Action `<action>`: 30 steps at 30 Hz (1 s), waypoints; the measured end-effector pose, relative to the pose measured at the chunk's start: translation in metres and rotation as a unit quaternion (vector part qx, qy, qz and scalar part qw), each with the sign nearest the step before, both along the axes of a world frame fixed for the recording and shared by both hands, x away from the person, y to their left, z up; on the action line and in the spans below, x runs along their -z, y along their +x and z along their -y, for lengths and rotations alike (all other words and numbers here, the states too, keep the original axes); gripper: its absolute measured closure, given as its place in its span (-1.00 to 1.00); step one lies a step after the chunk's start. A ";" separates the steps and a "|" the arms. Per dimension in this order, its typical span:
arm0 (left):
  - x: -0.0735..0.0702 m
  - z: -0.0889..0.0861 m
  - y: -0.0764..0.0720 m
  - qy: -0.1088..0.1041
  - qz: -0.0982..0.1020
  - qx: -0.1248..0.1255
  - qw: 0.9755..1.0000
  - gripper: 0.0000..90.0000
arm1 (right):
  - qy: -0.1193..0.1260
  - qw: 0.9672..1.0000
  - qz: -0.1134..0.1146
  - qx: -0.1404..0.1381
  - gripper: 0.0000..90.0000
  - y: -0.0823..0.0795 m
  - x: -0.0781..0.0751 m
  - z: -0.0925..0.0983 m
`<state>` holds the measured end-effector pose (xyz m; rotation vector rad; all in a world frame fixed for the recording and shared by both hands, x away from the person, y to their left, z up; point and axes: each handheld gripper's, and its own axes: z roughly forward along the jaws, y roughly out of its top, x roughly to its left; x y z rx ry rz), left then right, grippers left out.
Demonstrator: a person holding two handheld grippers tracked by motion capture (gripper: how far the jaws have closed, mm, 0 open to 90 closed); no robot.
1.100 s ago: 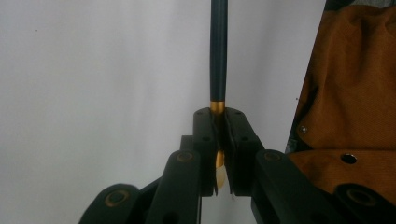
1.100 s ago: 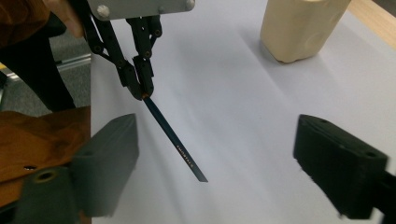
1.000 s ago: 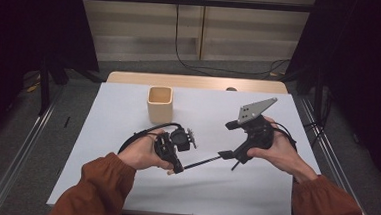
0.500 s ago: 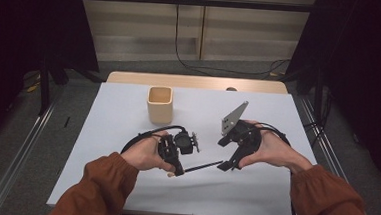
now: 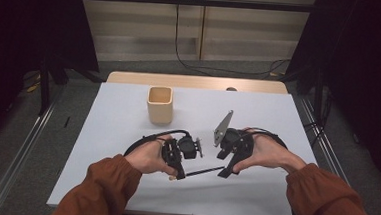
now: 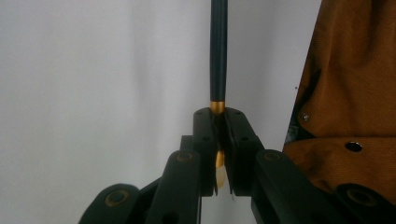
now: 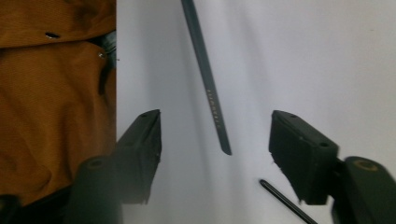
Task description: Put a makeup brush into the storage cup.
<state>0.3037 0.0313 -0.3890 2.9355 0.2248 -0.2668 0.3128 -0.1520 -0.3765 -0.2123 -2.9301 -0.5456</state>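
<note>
A slim dark pen (image 5: 202, 171) with a gold band lies almost level just above the white table sheet. My left gripper (image 5: 179, 176) is shut on its banded end; in the left gripper view the pads (image 6: 208, 135) clamp the pen (image 6: 218, 56) at the gold ring. My right gripper (image 5: 223, 172) sits at the pen's free end. Its jaws have just been closing and still stand apart in the right gripper view. There the pen's tip (image 7: 217, 121) lies between the fingers (image 7: 144, 140) without touching either one.
A small wooden cup (image 5: 159, 104) stands upright at the back left of the white sheet (image 5: 273, 112). Orange sleeves (image 5: 98, 187) come in from the near table edge. A thin black wire (image 7: 280, 196) lies by the right jaw.
My right gripper has come left and down to the pen's free end, tipped over so its grey plate stands on edge, and its jaws have narrowed. The left gripper and pen stayed put.
</note>
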 end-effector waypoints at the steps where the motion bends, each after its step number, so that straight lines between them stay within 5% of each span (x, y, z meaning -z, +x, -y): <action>1: 0.000 0.000 0.000 0.001 0.000 -0.001 1.000 0.87 | -0.009 1.000 -0.003 -0.001 -0.13 0.000 0.001 -0.002; 7: 0.000 0.001 -0.001 0.001 0.000 0.004 1.000 0.87 | -0.041 0.999 -0.010 -0.024 0.09 0.002 0.007 -0.005; 17: -0.001 0.000 -0.002 0.002 0.002 0.014 1.000 0.87 | -0.055 0.998 -0.013 -0.030 0.21 0.002 0.014 -0.009; 30: -0.004 -0.001 -0.004 0.001 0.003 0.018 1.000 0.87 | -0.062 0.996 -0.031 -0.059 0.66 0.001 0.022 -0.019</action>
